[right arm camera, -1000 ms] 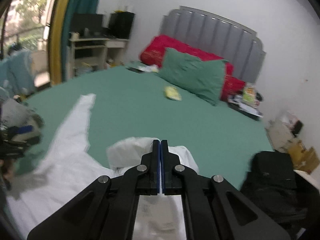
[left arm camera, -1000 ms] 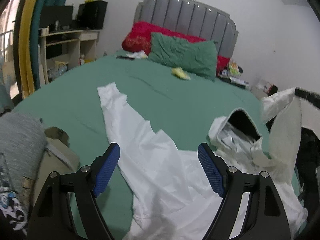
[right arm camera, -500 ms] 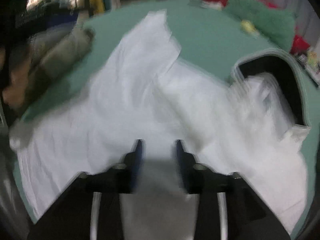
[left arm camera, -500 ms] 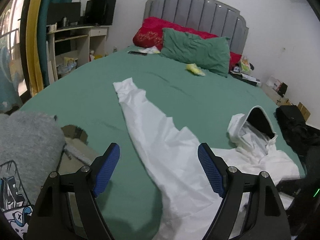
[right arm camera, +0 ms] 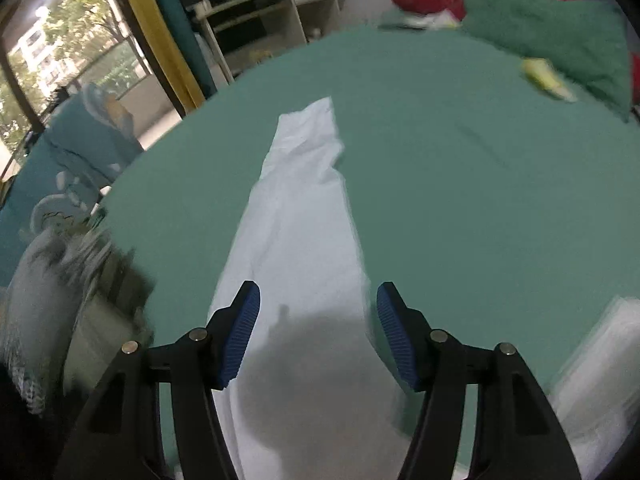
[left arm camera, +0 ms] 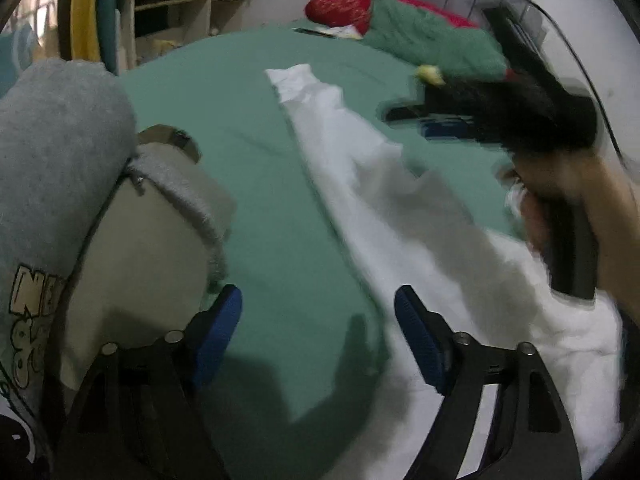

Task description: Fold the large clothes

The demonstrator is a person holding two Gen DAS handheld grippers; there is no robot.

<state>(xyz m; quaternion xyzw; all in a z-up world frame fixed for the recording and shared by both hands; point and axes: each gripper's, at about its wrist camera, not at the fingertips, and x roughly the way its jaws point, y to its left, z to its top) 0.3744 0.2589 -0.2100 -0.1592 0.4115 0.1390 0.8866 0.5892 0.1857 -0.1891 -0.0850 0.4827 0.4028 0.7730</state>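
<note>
Right wrist view shows the white garment (right arm camera: 304, 216) lying on the green bed (right arm camera: 460, 184), one long sleeve stretched toward the head end and pillows, its bulk at the foot edge under the right gripper (right arm camera: 318, 334), whose blue-padded jaws stand wide apart and hold nothing. Left wrist view has the left gripper (left arm camera: 318, 334) equally wide open and empty, over bare sheet just left of the cloth. Beside it at the bed's foot-left edge lies a grey garment (left arm camera: 56, 168).
</note>
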